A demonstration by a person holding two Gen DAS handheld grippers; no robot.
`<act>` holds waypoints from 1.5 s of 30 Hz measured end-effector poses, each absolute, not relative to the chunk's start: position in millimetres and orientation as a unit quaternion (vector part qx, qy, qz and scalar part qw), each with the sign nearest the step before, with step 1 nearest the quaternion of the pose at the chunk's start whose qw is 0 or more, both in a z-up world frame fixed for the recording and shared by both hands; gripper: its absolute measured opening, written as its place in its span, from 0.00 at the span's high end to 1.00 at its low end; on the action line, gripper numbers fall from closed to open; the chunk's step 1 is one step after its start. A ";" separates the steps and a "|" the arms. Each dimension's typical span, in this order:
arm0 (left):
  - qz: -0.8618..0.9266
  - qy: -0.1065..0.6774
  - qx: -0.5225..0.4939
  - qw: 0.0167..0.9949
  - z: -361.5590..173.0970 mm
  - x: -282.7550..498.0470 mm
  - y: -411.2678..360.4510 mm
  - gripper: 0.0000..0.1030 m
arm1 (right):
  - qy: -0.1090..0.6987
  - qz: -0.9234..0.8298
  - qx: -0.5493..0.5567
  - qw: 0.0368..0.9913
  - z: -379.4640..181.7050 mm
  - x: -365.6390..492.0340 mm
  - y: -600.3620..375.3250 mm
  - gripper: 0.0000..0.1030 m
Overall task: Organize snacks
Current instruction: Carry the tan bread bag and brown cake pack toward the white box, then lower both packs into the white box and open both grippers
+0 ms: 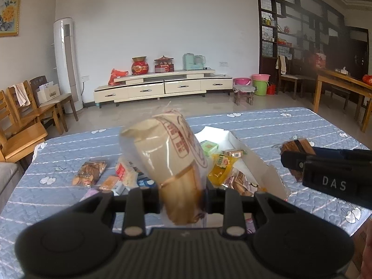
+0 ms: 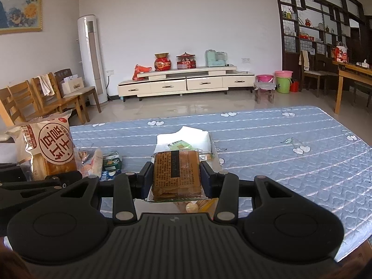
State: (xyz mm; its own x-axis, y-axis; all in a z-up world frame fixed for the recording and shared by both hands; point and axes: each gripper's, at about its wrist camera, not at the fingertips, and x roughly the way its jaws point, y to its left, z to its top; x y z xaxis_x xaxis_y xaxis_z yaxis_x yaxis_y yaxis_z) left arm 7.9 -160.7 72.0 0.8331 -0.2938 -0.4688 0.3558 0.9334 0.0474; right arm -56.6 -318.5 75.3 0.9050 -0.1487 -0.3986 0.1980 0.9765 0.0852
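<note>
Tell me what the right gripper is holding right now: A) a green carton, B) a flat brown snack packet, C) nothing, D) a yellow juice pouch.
B: in the right wrist view the right gripper is clamped on both sides of a flat brown snack packet above the white box.

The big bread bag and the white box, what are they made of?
The bread bag in the left gripper looks like thin shiny plastic film: it glints and crinkles, and the bread shows through. The white box looks like matte cardboard, with stiff, folded-open flaps.
</note>
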 end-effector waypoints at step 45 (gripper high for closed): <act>-0.175 0.258 0.079 0.947 56.8 134.5 -226.2 0.72 | 0.239 -0.057 0.046 0.968 87.8 90.5 -343.9 0.49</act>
State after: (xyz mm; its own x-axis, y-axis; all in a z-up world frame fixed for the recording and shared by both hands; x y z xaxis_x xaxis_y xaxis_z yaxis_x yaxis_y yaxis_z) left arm 134.5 -226.2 56.8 0.8059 -0.2914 -0.5154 0.3727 0.9261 0.0591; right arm 90.5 -343.9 87.8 0.8796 -0.0885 -0.4675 0.1326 0.9892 0.0622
